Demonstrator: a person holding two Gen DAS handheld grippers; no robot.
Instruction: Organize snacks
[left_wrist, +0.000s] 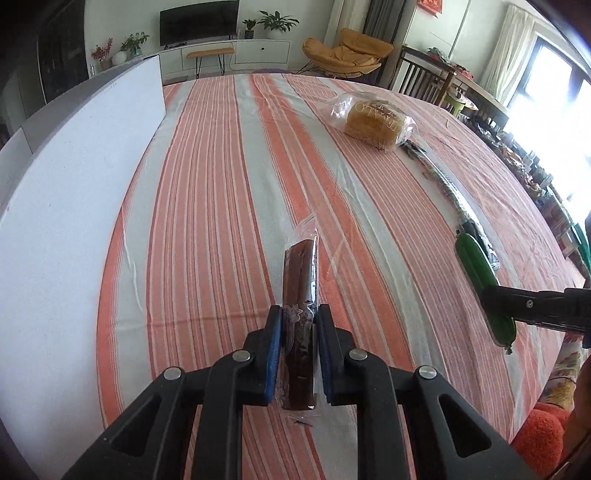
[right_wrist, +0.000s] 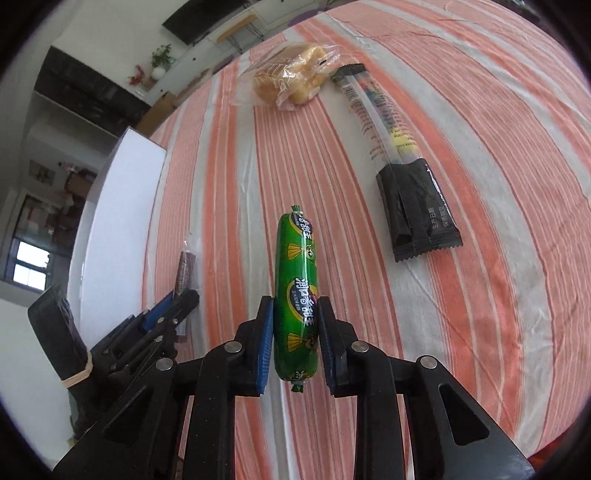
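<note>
My left gripper (left_wrist: 298, 314) is shut on a brown snack bar in clear wrap (left_wrist: 300, 280), held edge-up just over the striped tablecloth (left_wrist: 207, 206). My right gripper (right_wrist: 295, 306) is shut on a green sausage (right_wrist: 296, 291), held lengthwise between the pads. The sausage also shows in the left wrist view (left_wrist: 480, 280) at the right, and the snack bar in the right wrist view (right_wrist: 186, 269) at the left. A bagged bread (left_wrist: 373, 122) lies at the far side, also seen in the right wrist view (right_wrist: 291, 77). A long black snack packet (right_wrist: 399, 158) lies to its right.
A white foam board (left_wrist: 74, 192) stands along the table's left edge. Chairs (left_wrist: 424, 77) and a cluttered side table (left_wrist: 535, 166) lie beyond the right edge. An orange cushion (left_wrist: 539, 435) sits near the front right corner.
</note>
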